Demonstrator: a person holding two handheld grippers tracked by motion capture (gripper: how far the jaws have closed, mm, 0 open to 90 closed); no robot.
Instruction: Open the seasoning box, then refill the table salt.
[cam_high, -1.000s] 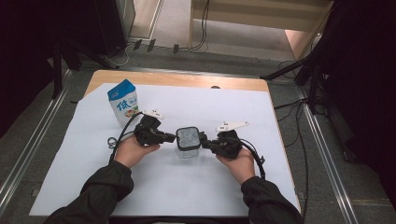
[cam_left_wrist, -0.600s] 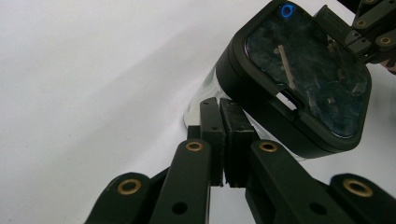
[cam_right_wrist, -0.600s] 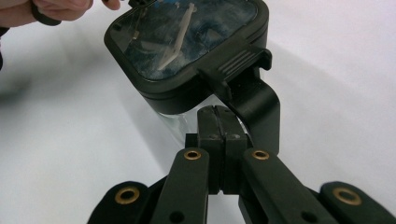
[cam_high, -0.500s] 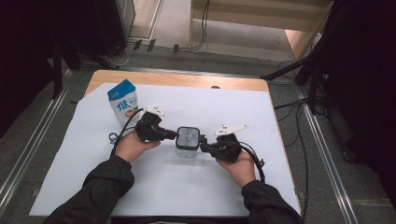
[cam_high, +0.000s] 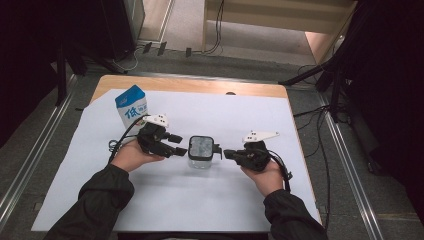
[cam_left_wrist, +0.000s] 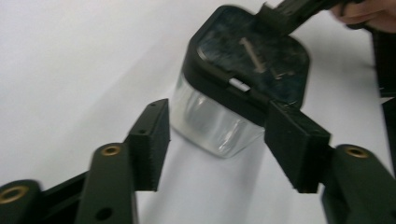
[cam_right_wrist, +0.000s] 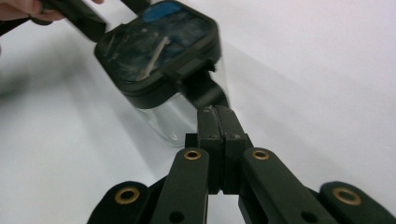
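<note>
A clear square container with a black lid (cam_high: 201, 150) stands on the white sheet in the middle. In the left gripper view the container (cam_left_wrist: 247, 56) lies just ahead of my left gripper (cam_left_wrist: 219, 126), whose jaws are spread wide, one pad (cam_left_wrist: 292, 140) close to the lid's edge. In the high view the left gripper (cam_high: 179, 144) is open beside the container's left side. My right gripper (cam_high: 227, 154) sits just right of it, shut with nothing between the jaws. In the right gripper view its tips (cam_right_wrist: 217, 112) meet a black flap (cam_right_wrist: 201, 91) hanging from the lid (cam_right_wrist: 159, 51).
A blue and white milk carton (cam_high: 131, 107) stands upright at the back left, close behind the left hand. The white sheet (cam_high: 250, 115) covers most of the wooden table (cam_high: 200, 84). Cables trail from both grippers toward the person.
The left gripper's jaws have opened beside the container. The right gripper has drawn back a little to the right, away from the lid.
</note>
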